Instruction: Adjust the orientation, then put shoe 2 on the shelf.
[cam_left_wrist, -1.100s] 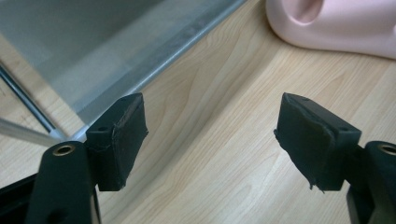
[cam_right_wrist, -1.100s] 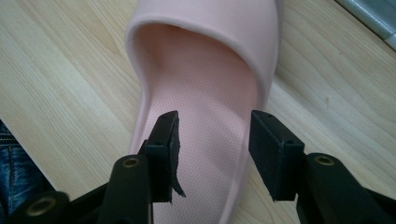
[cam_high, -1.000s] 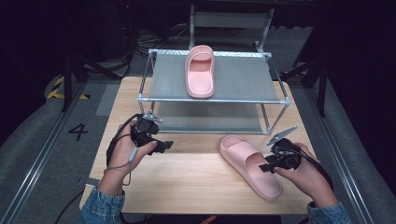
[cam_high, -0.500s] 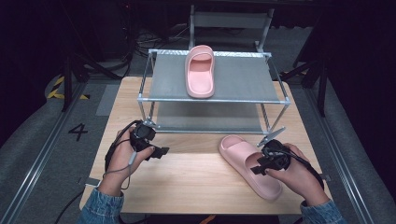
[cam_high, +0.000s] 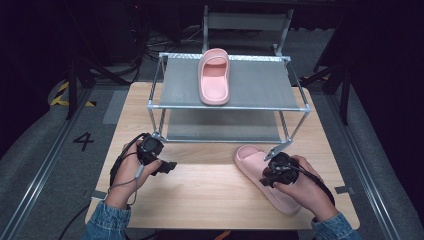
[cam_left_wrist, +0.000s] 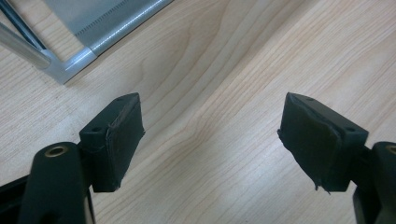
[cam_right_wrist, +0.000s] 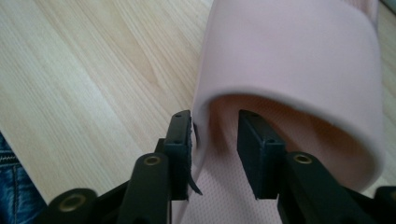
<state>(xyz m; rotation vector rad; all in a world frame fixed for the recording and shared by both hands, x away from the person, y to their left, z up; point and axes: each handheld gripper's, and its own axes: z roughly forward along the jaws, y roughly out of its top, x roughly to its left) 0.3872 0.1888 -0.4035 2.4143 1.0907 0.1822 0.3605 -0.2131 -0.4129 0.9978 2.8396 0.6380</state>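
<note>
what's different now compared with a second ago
The right hand-held gripper has slid onto the pink slipper on the table, and its jaws have just been closing around the side edge of the strap; a gap shows at one pad. The left hand-held gripper has sunk slightly, jaws wide open over bare wood. The slipper on the rack stayed put.

Right tongs (cam_right_wrist: 215, 154) closing astride pink slipper (cam_right_wrist: 299, 60) strap edge — wooden table (cam_right_wrist: 93, 79) beneath.

Table (cam_high: 210, 195) bears a two-level rack (cam_high: 227, 106) at the far side. One slipper (cam_high: 215, 76) lies on the rack's top shelf; second slipper (cam_high: 267, 177) lies on the table, front right of the rack.
</note>
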